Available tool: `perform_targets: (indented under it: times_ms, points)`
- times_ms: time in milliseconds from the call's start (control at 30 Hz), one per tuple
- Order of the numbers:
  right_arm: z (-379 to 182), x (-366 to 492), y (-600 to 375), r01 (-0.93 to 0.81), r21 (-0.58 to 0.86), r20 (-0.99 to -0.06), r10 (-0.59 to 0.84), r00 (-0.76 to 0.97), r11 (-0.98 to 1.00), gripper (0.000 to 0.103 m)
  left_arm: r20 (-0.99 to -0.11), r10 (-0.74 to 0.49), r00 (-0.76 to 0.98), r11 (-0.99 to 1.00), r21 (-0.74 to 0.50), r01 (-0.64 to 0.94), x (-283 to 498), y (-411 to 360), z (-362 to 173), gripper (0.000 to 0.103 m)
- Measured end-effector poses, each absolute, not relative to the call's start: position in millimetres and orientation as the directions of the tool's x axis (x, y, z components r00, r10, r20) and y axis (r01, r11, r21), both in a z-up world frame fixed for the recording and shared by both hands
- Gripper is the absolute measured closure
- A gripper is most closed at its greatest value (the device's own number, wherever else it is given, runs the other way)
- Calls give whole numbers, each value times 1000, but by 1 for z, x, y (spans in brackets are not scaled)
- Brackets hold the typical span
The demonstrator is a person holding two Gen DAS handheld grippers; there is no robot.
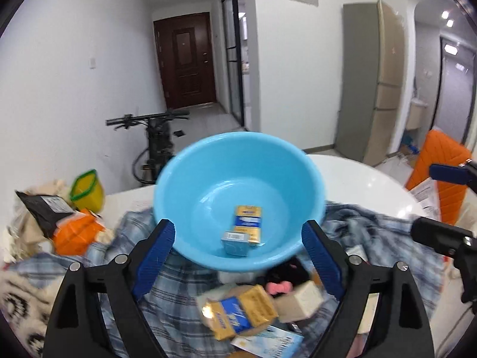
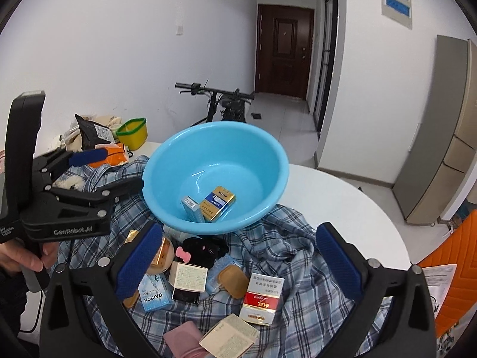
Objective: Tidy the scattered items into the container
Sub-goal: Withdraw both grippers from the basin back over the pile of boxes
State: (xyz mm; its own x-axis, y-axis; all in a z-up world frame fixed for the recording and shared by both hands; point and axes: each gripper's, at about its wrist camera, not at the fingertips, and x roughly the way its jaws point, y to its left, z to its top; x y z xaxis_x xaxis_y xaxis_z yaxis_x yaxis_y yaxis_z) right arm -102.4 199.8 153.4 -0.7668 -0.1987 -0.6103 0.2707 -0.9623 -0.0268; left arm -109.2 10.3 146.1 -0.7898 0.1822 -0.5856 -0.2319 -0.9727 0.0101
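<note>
A light blue basin (image 1: 208, 161) (image 2: 190, 149) stands on a plaid shirt (image 2: 286, 256) and holds a gold-and-blue pack (image 1: 247, 217) (image 2: 217, 203) and a small blue box (image 1: 235, 242) (image 2: 190, 207). My left gripper (image 1: 238, 238) is open and empty, its fingers either side of the basin's near rim; it also shows in the right wrist view (image 2: 98, 176). My right gripper (image 2: 241, 253) is open and empty above loose items: a red-and-white box (image 2: 262, 298), a RAISON box (image 2: 153, 292), a white box (image 2: 188, 277), a pink bow (image 2: 183, 257). A gold-and-blue pack (image 1: 241, 310) lies below the left gripper.
A yellow tub (image 2: 132, 131), a black bag (image 2: 92, 134) and an orange packet (image 1: 74, 232) sit at the table's left. An orange chair (image 2: 447, 268) stands at the right. The round white table (image 2: 342, 208) extends behind the basin. A bicycle (image 2: 226, 104) leans against the wall beyond.
</note>
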Motion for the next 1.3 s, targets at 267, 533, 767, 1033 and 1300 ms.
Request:
perform_targets:
  times_ms: [267,533,767,1033,1300]
  points:
    - [134,-75,223,226,39,-595,-204,-777,-973,0,-558,161,-814,-979,14,-203,-79,-1,133,14]
    - [92,-61,252,179,176,-613,-250,-750,-968,0,-604,218,-767,-972,-61,-228,-65,-13,98,14]
    - [57,-53,269,97,177,-620,-188,-761,-979,0,-640,197,-743,-978,-73,-196,-52,-19,60,14]
    - [28,-34,268,84,118,-636,-140,-759,-989,0,-647,137,-750,-981,15,-192,-16,-21,28,14]
    - [-3,-21,247,146,71,-677,-155,-719,-987,0,-688,185,-702,-968,-3,-252,9,-10,4,14]
